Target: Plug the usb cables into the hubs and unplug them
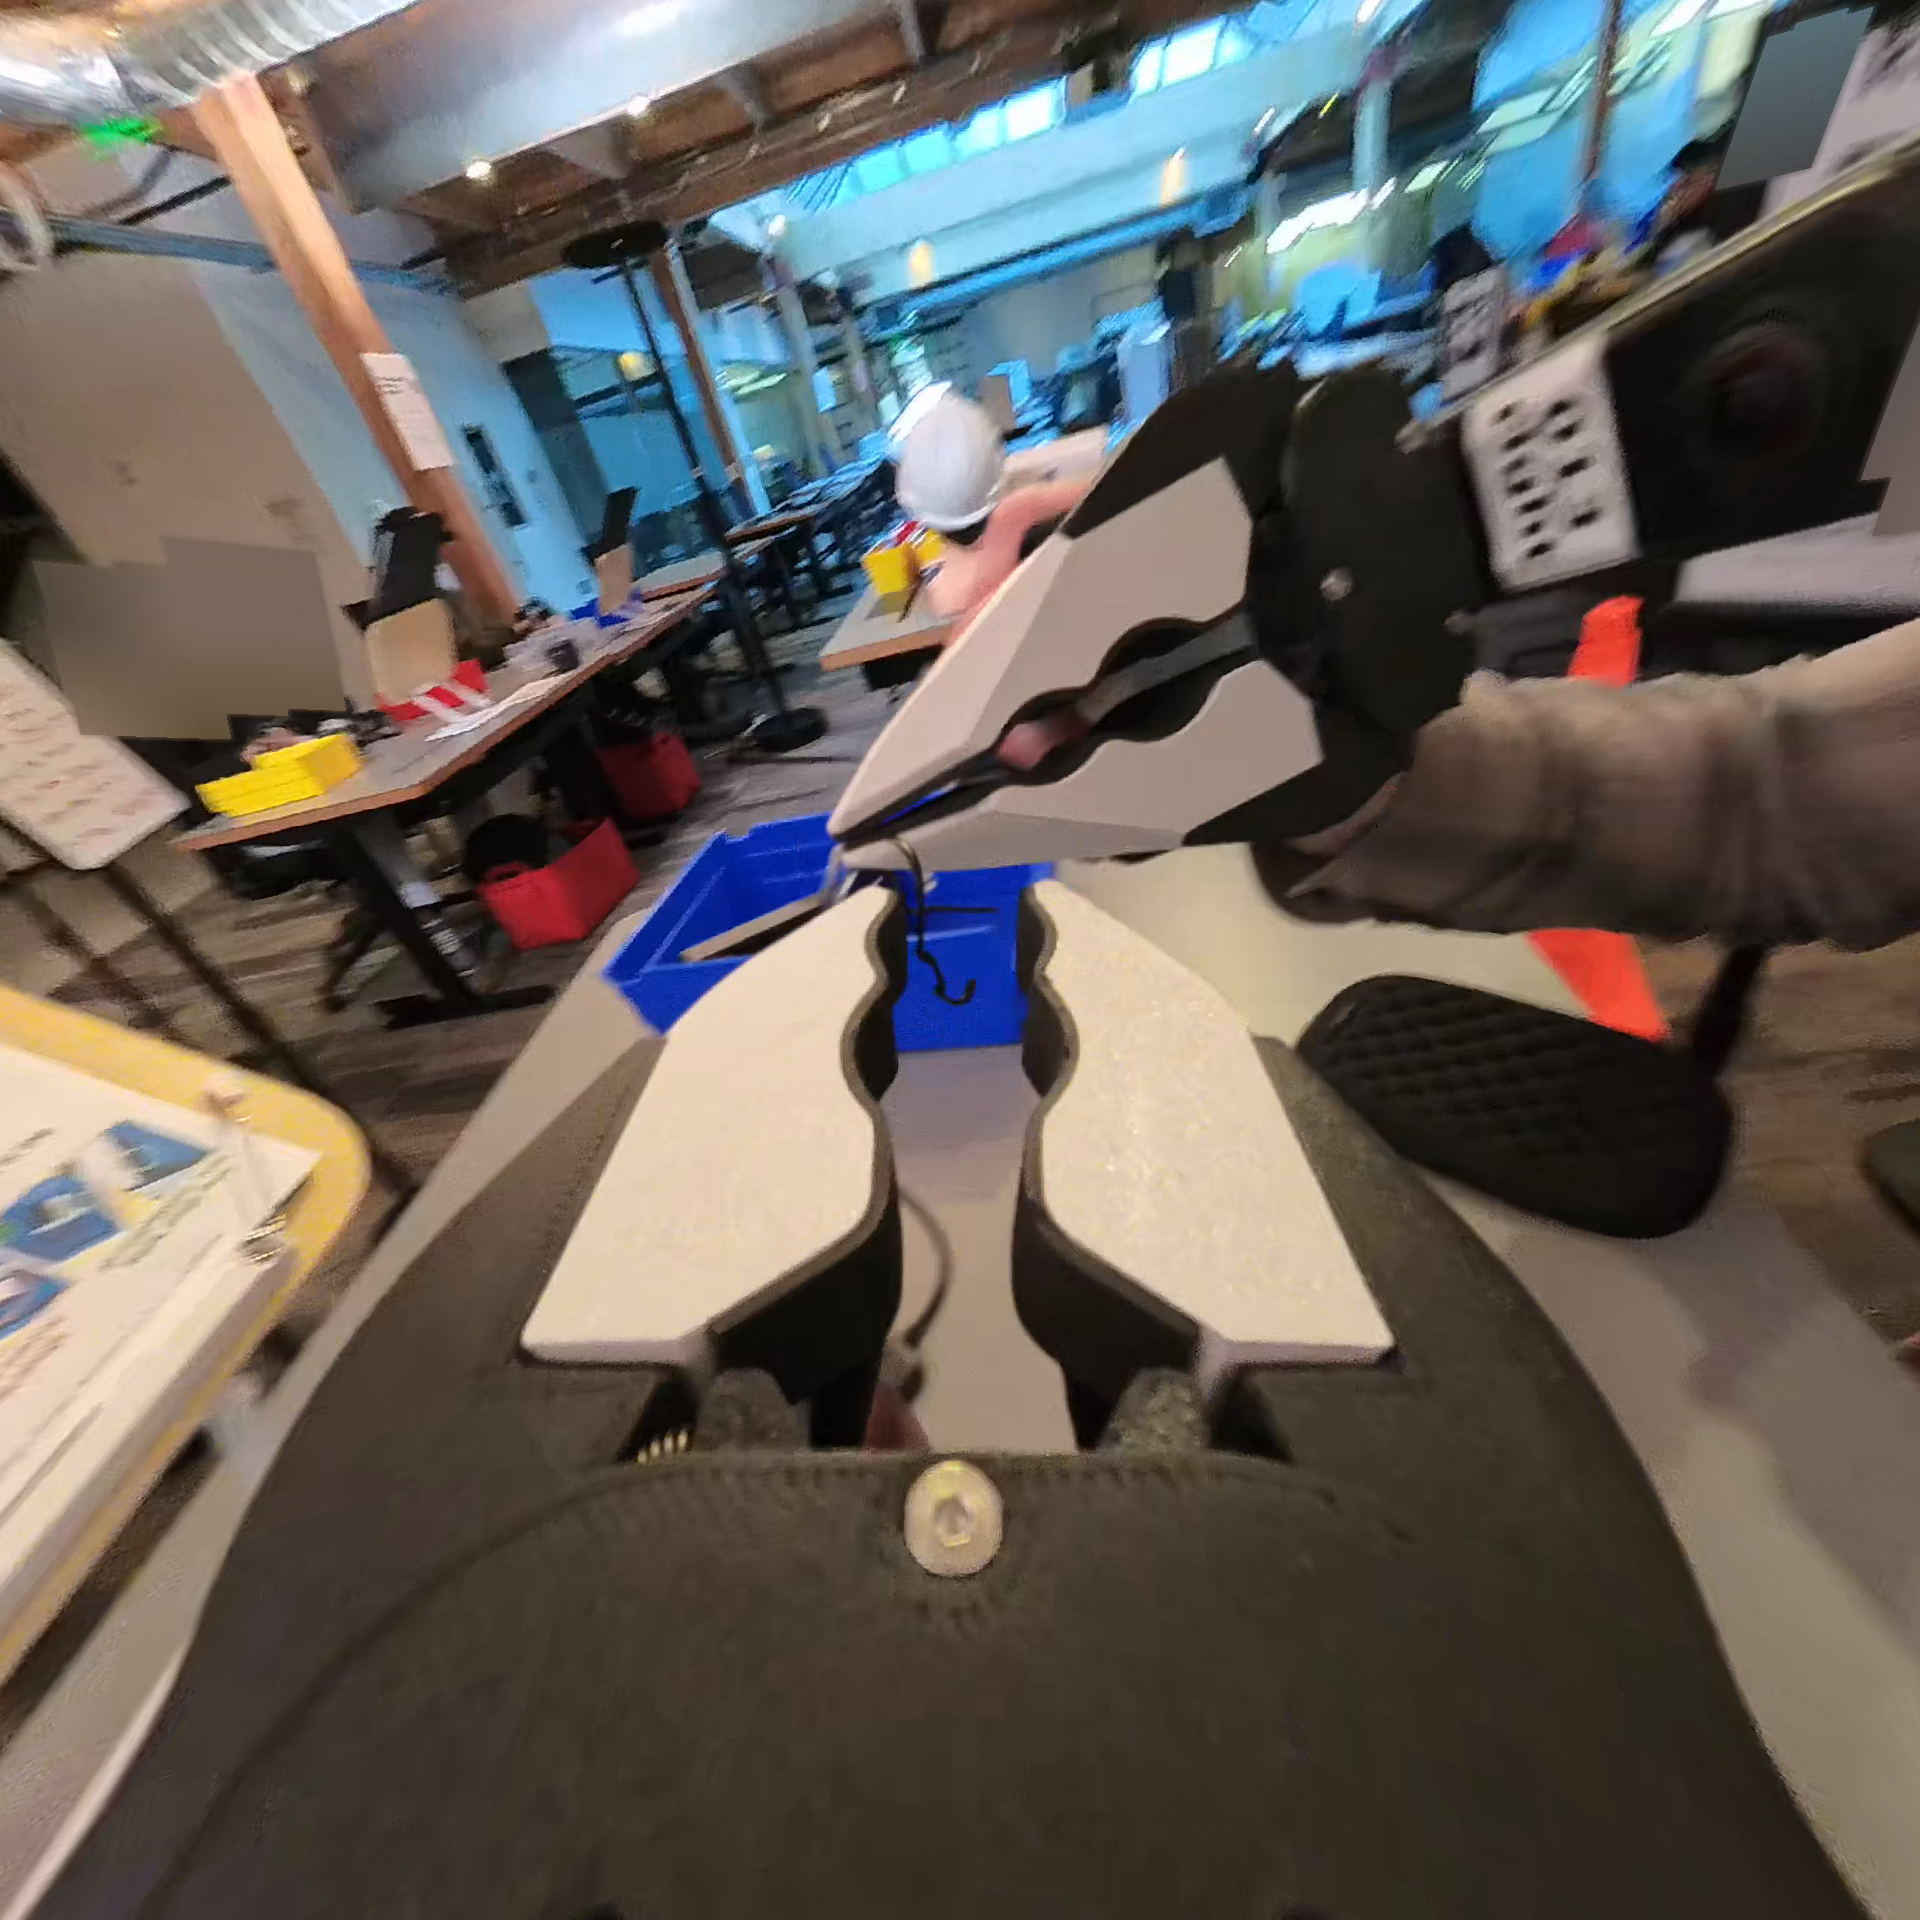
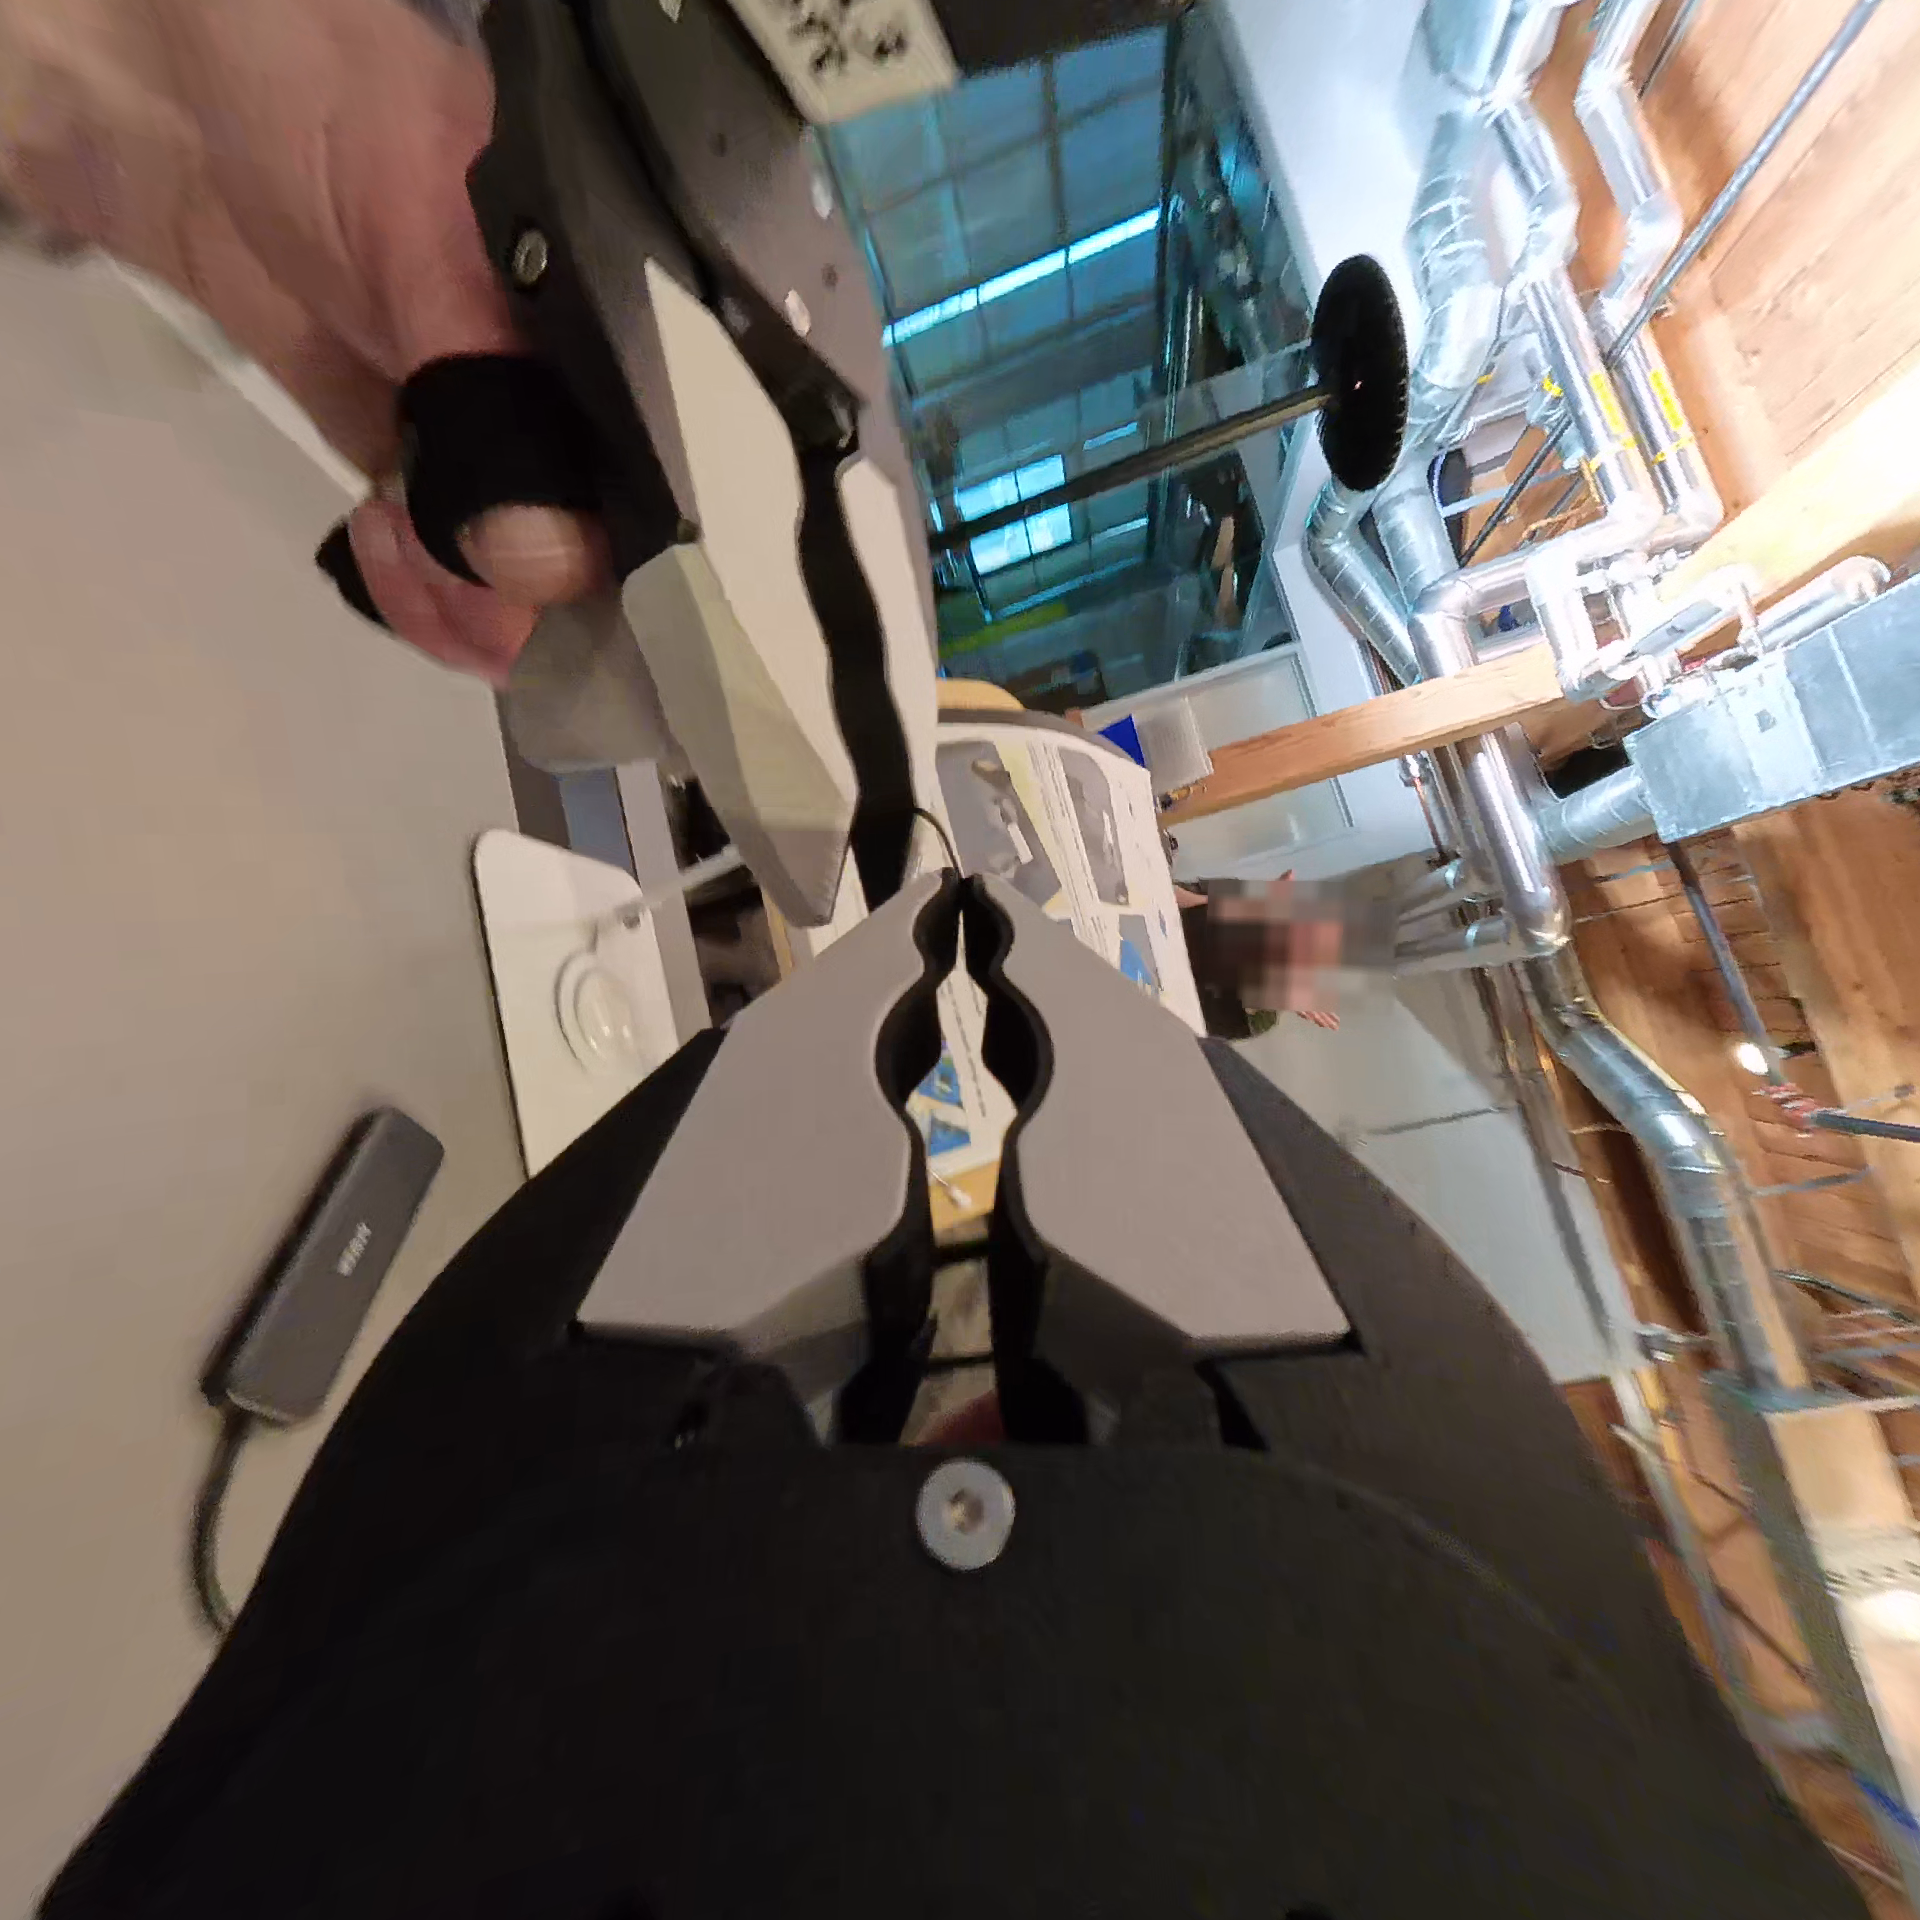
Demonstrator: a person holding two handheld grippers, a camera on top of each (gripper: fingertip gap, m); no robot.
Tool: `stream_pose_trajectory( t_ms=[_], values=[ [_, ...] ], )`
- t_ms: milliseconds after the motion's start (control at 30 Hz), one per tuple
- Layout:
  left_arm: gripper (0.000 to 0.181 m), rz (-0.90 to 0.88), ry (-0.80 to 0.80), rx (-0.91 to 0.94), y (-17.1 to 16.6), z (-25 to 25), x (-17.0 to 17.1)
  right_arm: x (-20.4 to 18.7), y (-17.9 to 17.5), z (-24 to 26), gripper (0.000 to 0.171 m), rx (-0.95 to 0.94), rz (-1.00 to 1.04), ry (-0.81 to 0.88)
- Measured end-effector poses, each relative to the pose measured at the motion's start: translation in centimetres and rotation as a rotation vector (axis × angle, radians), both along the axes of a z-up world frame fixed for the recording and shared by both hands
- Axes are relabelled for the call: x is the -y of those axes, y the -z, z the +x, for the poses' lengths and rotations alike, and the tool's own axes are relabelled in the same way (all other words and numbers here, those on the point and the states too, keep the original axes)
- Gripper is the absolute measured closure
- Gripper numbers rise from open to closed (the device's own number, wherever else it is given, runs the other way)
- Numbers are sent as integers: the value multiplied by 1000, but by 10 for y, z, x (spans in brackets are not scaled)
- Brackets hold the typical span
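You have two grippers up. Your left gripper (image 1: 956,914) holds its fingers apart, nothing between them. Your right gripper (image 2: 961,883) has its fingers pinched closed on one thin black cable (image 1: 920,904). One grey hub (image 2: 327,1262) lies on the pale surface (image 2: 156,935). One blue bin (image 1: 748,904) sits beyond; its contents are unclear.

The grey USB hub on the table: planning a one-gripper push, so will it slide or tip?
The USB hub lies flat and low, so it would likely slide rather than tip. Its attached cable may drag and swing it. It looks slim, probably light.
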State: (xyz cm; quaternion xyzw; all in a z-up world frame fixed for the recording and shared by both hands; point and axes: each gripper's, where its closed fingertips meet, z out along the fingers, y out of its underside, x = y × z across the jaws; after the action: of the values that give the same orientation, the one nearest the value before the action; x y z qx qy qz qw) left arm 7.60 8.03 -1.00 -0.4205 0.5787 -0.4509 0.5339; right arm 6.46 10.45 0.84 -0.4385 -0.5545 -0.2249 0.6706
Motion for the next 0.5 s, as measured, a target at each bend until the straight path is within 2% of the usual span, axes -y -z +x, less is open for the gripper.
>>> stream_pose_trajectory(
  t_ms=[233,500],
  values=[
    [165,-239,278,134,-17,-10,20,9,-11,0,171,-191,-78,-171],
    [180,-330,331,165,-20,-9,22,9,-16,1,171,-216,-59,-196]
  ],
)
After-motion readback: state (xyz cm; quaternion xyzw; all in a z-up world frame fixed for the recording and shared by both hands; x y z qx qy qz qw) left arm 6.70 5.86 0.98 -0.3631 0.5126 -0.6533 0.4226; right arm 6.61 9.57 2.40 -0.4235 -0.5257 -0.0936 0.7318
